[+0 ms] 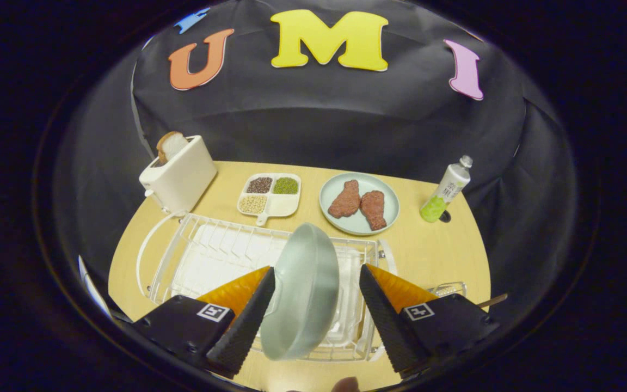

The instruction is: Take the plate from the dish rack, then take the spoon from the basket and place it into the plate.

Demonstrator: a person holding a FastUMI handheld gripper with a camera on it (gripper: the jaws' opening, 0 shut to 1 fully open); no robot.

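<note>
Gripper (316, 313): we see the fingers spread wide, the left touching the plate (302, 291), nothing clamped.
Plate: on edge in the rack (194, 261), between the fingers.
Table (444, 245): wood, black cloth beyond.

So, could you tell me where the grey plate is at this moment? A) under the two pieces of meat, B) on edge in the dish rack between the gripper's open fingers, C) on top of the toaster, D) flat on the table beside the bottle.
B: the grey plate stands on edge in the white dish rack, between the fingers of the gripper, with a visible gap to the right finger.
</note>
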